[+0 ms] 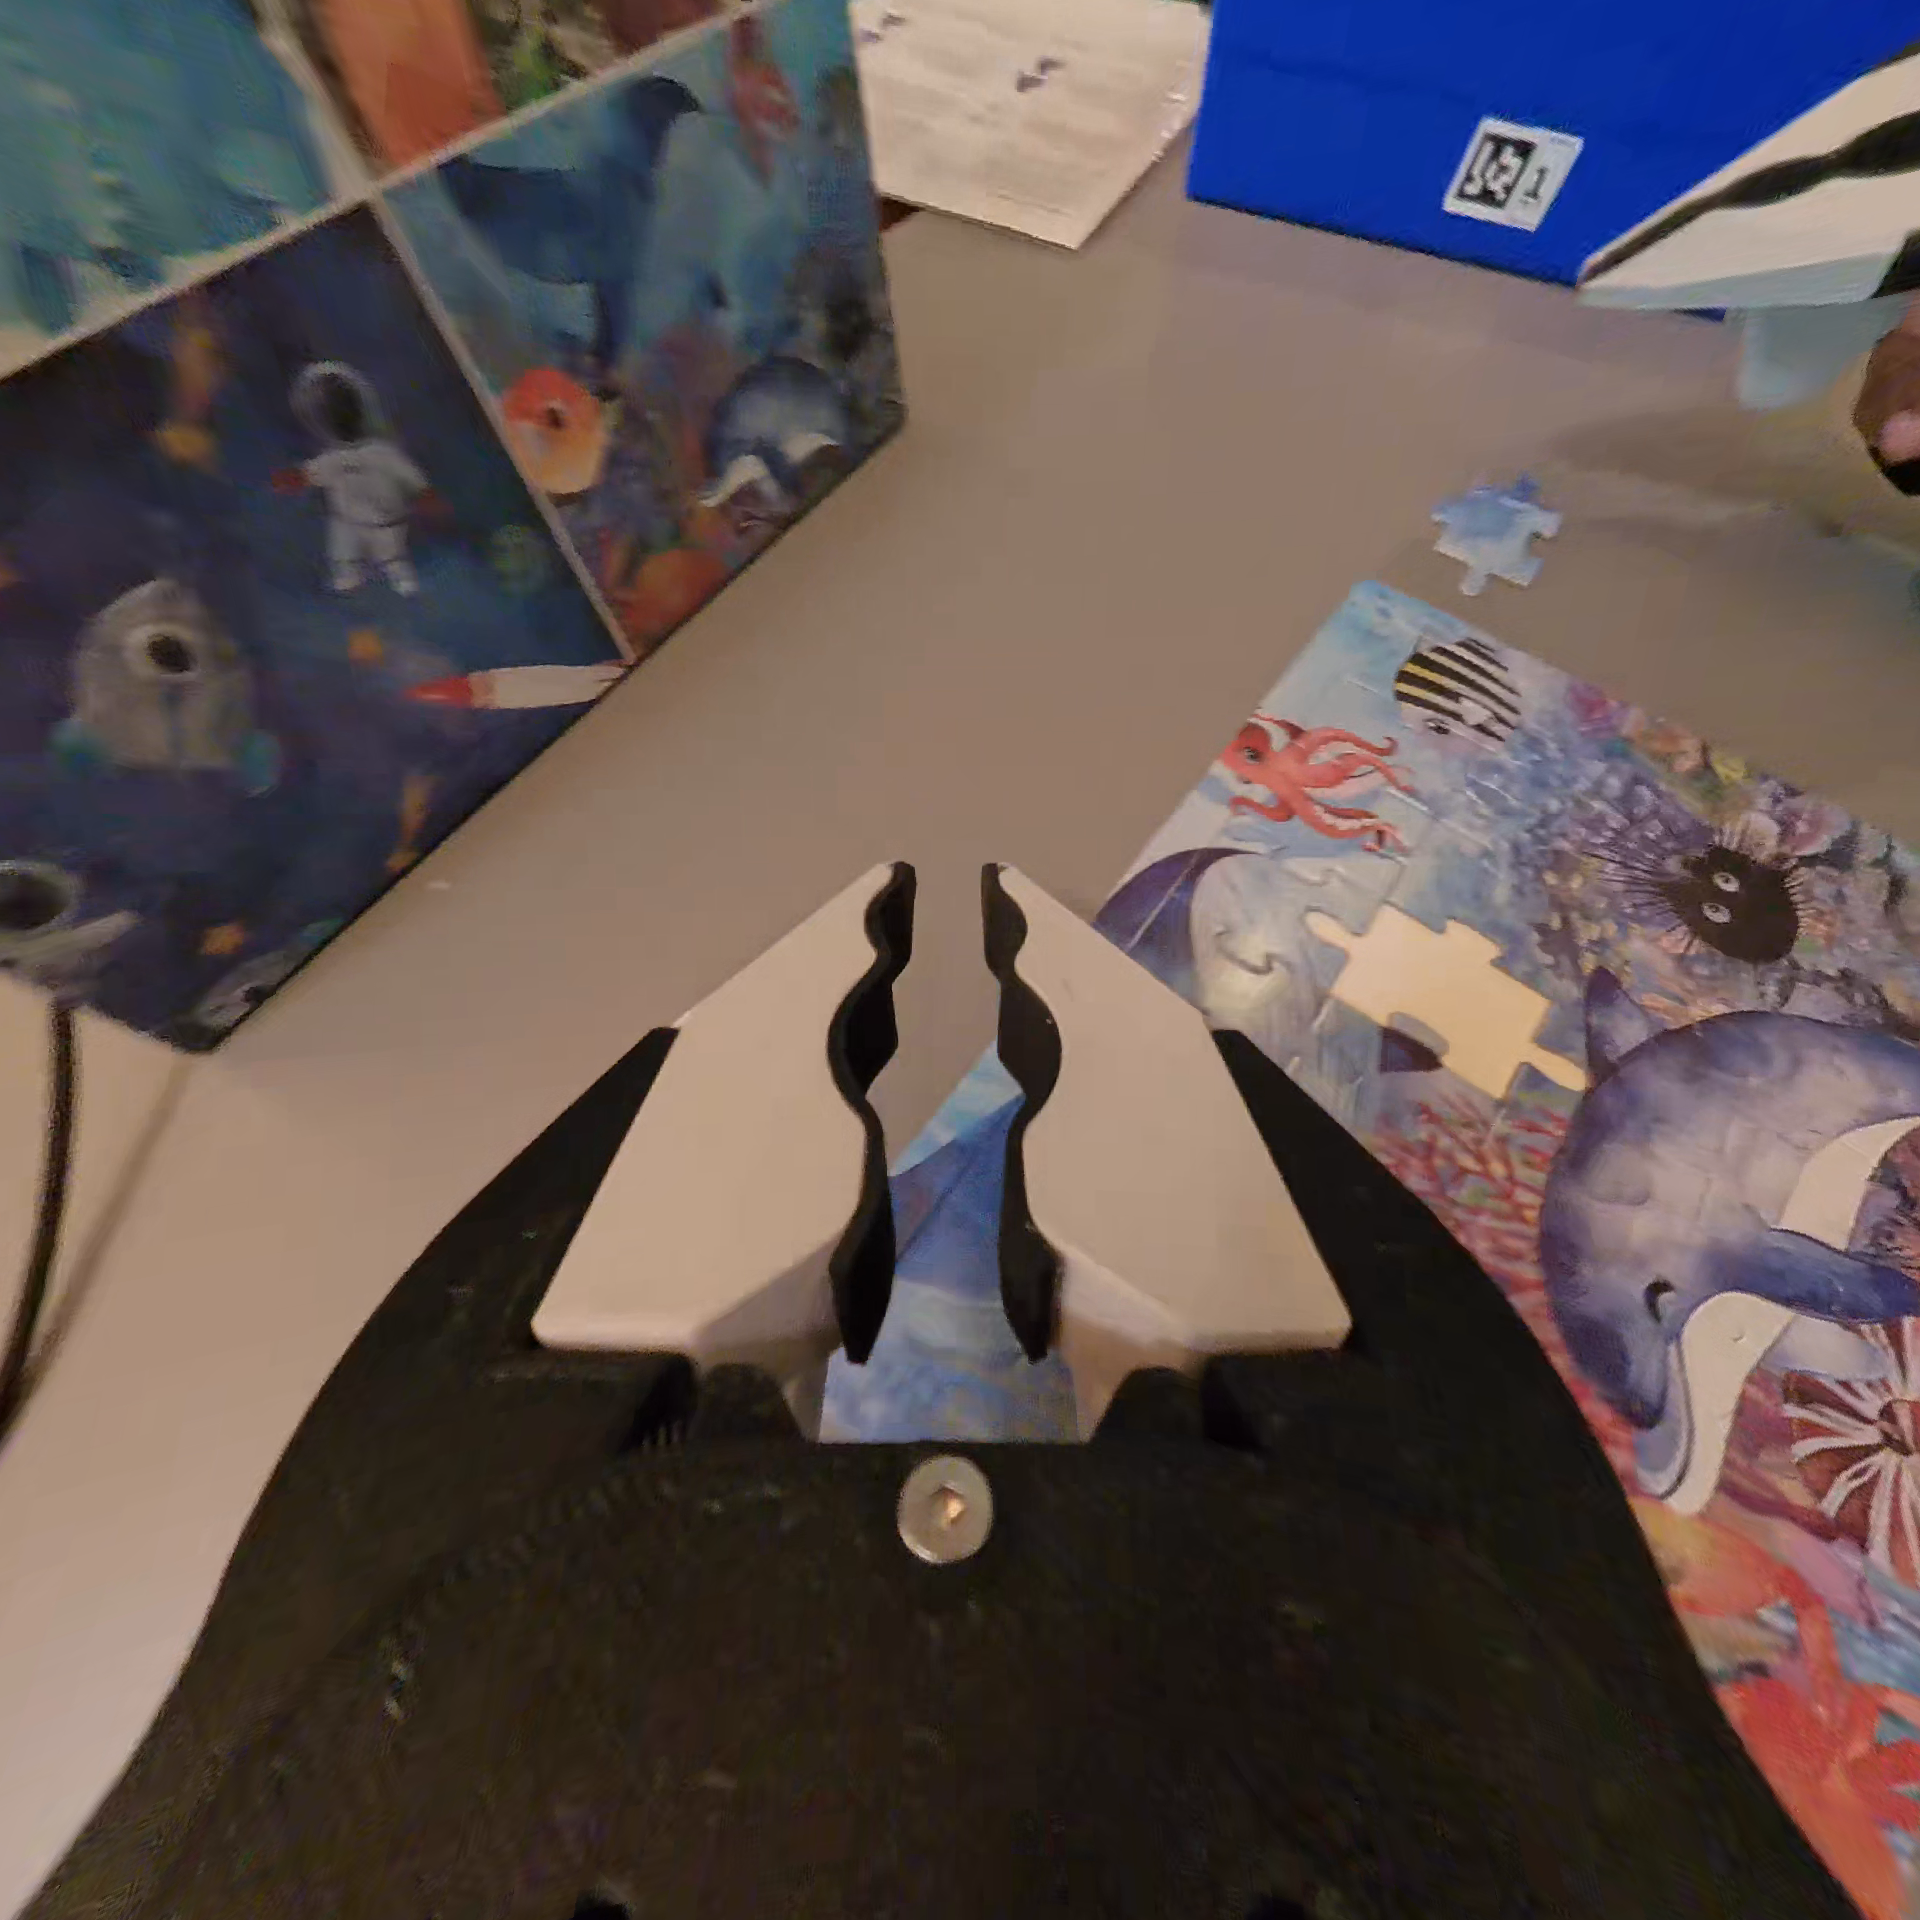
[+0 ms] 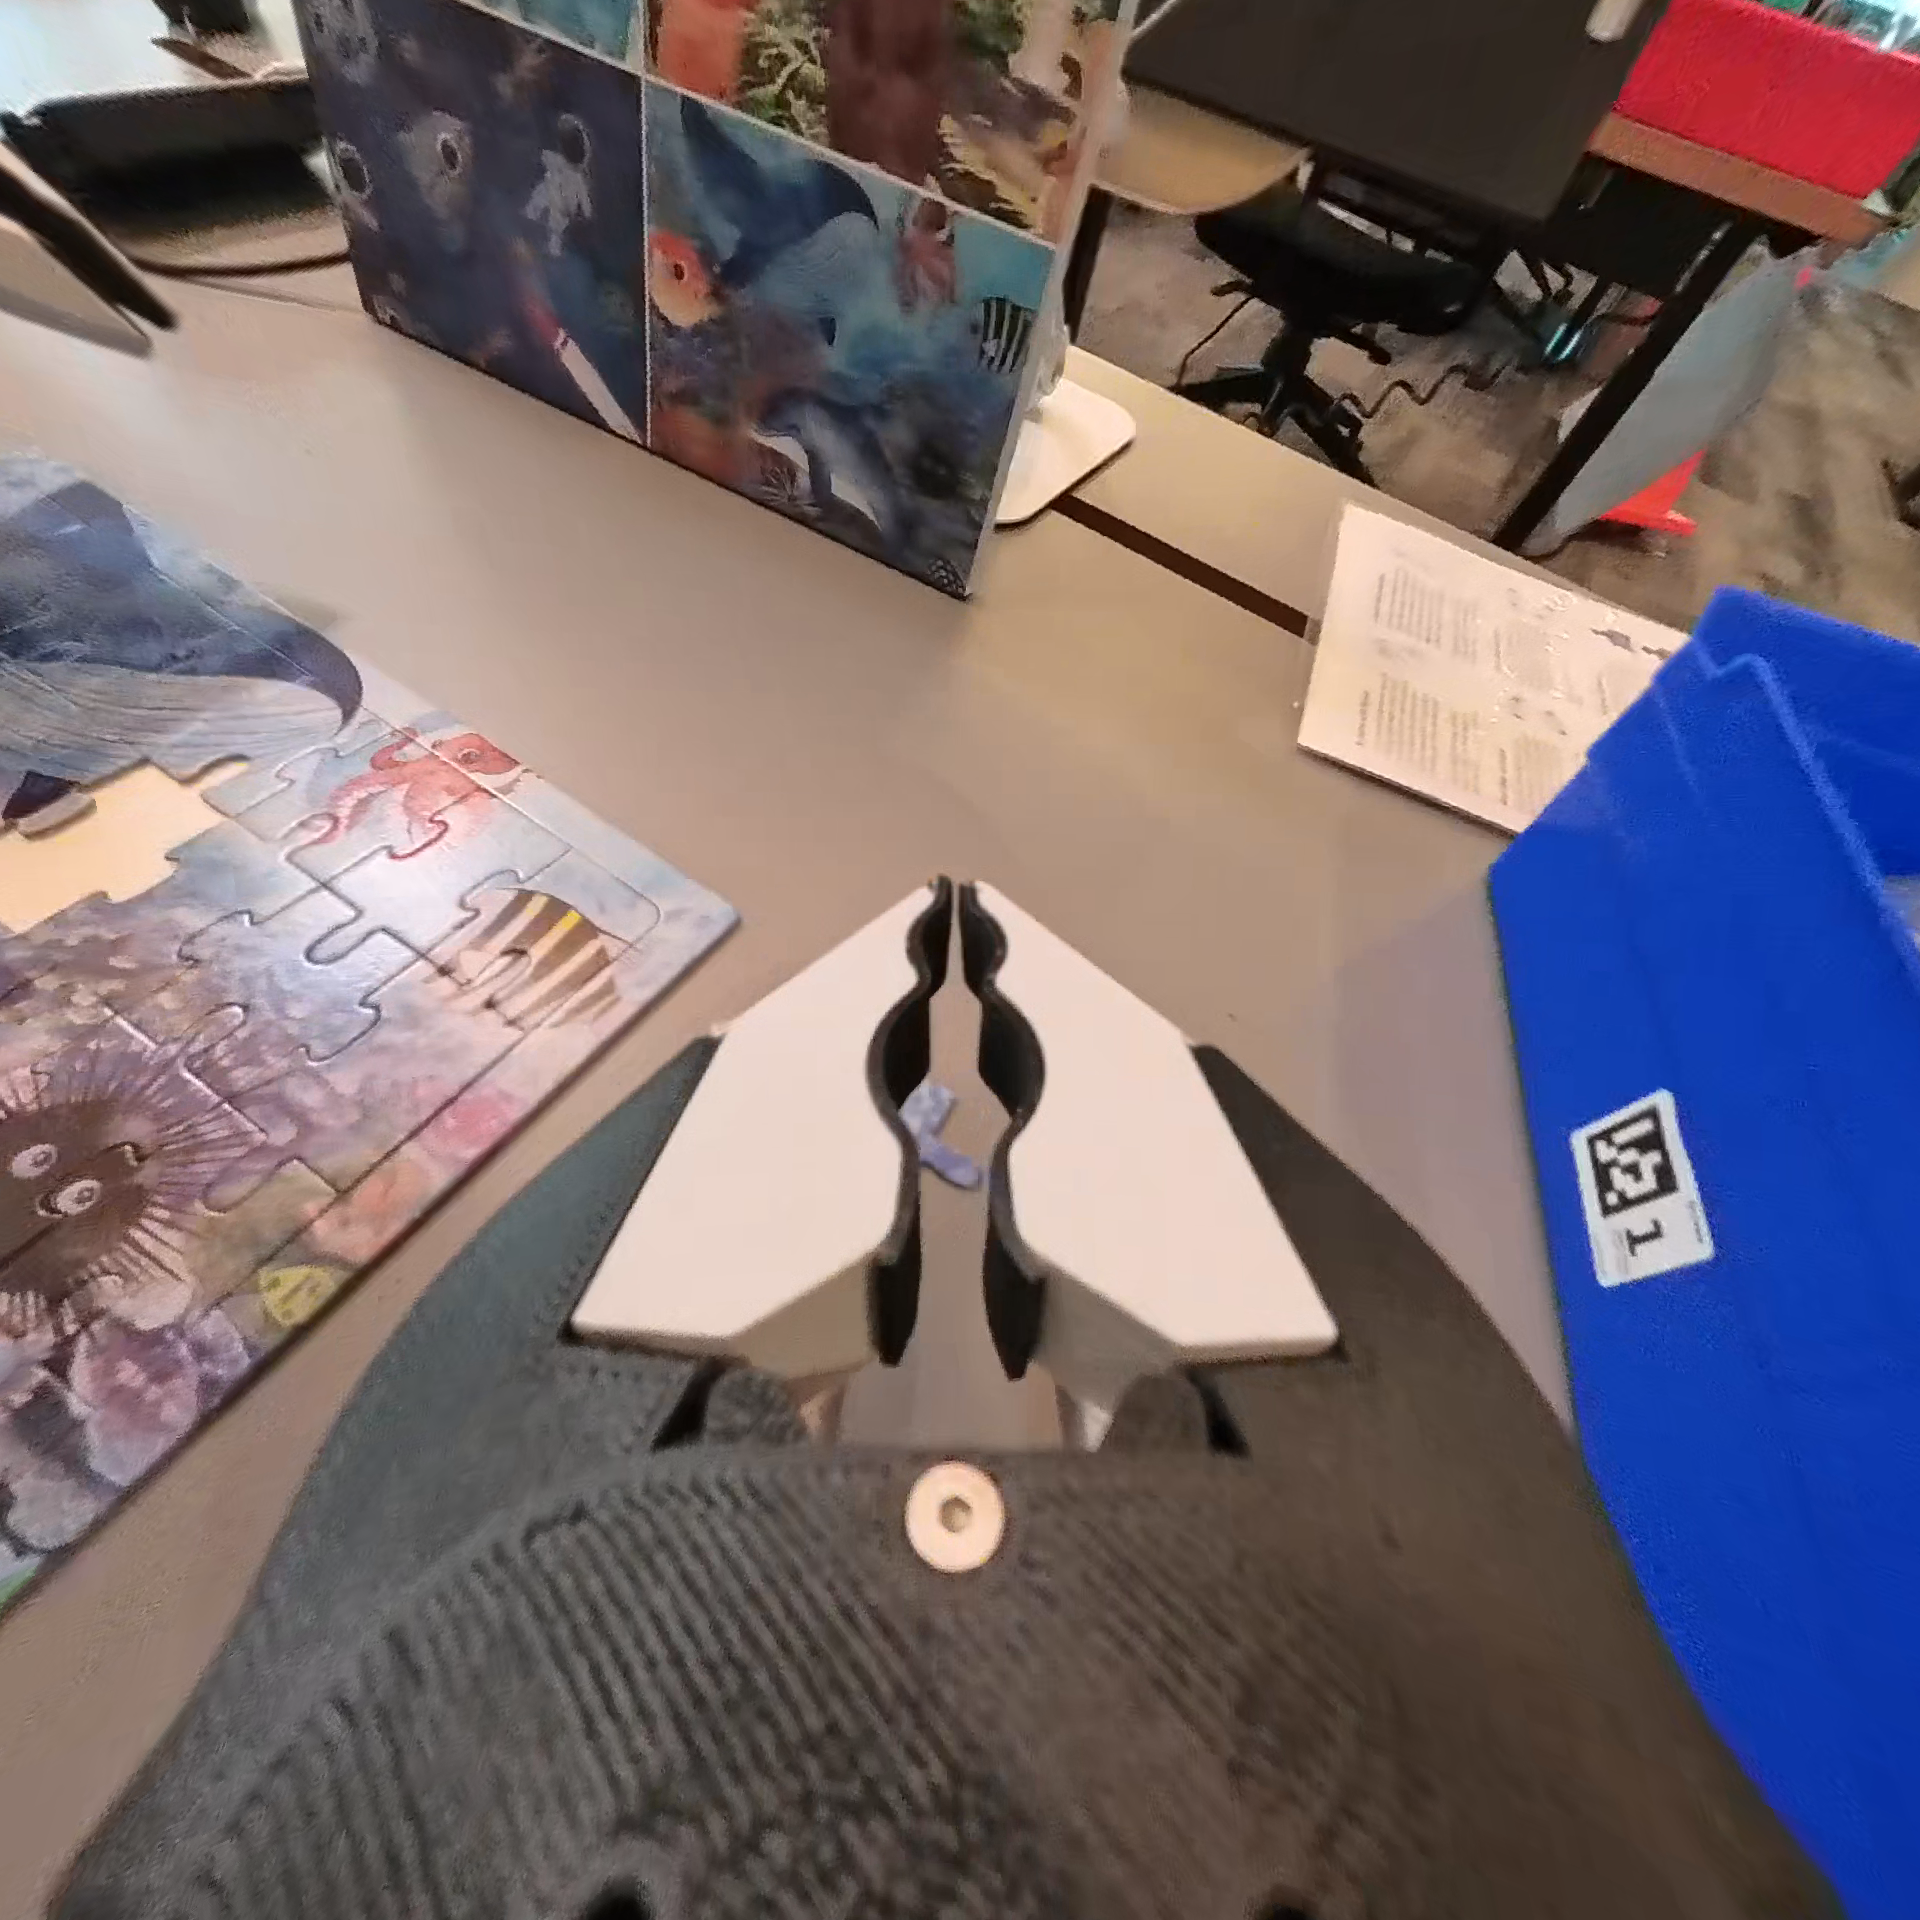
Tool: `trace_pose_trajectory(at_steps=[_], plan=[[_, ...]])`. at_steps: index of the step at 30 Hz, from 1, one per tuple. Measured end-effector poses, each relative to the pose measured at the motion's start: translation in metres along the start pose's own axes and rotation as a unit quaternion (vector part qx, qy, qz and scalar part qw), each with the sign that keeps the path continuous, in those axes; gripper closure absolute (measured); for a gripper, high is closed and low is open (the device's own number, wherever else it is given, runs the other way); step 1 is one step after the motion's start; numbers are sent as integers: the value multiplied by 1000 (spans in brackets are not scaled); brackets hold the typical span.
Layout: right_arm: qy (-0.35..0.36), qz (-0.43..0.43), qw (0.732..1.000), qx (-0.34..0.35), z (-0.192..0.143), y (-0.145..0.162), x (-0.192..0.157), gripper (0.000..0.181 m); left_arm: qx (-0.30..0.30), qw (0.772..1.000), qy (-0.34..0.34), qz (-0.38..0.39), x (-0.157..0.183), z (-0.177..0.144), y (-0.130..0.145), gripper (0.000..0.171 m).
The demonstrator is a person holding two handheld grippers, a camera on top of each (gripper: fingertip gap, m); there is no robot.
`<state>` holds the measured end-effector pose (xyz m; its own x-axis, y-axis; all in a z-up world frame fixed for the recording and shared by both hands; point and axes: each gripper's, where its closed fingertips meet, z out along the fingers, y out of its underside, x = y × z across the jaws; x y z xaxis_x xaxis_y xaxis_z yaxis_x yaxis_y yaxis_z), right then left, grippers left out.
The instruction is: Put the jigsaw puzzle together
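The sea-life jigsaw puzzle point(image 1: 1558, 1091) lies flat on the grey table, mostly joined, with one piece-shaped hole point(image 1: 1444, 997) near its middle. A loose light-blue piece point(image 1: 1496, 530) lies on the table just past the puzzle's far corner. My left gripper point(image 1: 948, 883) hovers over the puzzle's near left corner, its jaws a little apart and empty. My right gripper point(image 2: 956, 894) is shut with its tips touching; the blue piece point(image 2: 940, 1132) shows through the gap below its fingers, lying on the table. The puzzle point(image 2: 312, 987) and its hole point(image 2: 94, 842) are to its left.
The picture-covered puzzle box point(image 1: 416, 468) stands at the back left, also in the right wrist view point(image 2: 727, 312). A blue bin point(image 2: 1714, 1143) stands to the right, with a printed sheet point(image 2: 1475, 665) behind it. The table's far edge point(image 2: 1195, 551) has chairs beyond. One gripper's finger ends stand about 25 cm off the other's. The blue piece point(image 2: 940, 1132) lies around 7 cm away from my right fingertips. My left wrist view point(image 1: 1499, 489) looks at it from another angle. My right gripper's tips are some 15 cm from the puzzle point(image 2: 312, 987). My left wrist view point(image 1: 1528, 799) looks at it from another angle.
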<state>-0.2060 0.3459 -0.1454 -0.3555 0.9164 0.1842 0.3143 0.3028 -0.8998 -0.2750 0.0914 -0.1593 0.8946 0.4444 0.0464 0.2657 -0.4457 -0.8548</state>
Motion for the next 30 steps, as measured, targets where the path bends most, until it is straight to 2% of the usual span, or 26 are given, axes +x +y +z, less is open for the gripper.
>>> trace_pose_trajectory(at_steps=[5,7,9,11,19,21,23,28,29,30], plan=[[-11,-40,999,-25,-9,22,9,175,-5,999,-30,12,-24,-15,16,162],[-40,-22,998,-42,-7,34,4,160,-6,999,-31,16,-25,-17,18,162],[-78,14,995,-55,-4,39,-7,131,2,1000,-22,15,-20,-19,16,162],[-112,33,991,-67,-1,41,-19,120,11,1000,-11,16,-12,-21,11,162],[-94,14,985,-143,12,65,-22,107,12,999,3,37,6,-17,8,161],[-97,15,985,-145,13,65,-23,108,15,999,7,38,10,-17,6,161],[-113,15,983,-144,11,65,-28,125,16,999,9,39,12,-17,6,161],[-123,7,982,-140,9,64,-33,137,20,999,12,42,14,-17,4,162],[-126,4,983,-136,8,62,-34,156,20,999,12,42,15,-17,5,162],[-127,1,983,-129,7,61,-34,164,19,999,12,43,15,-17,5,161]])
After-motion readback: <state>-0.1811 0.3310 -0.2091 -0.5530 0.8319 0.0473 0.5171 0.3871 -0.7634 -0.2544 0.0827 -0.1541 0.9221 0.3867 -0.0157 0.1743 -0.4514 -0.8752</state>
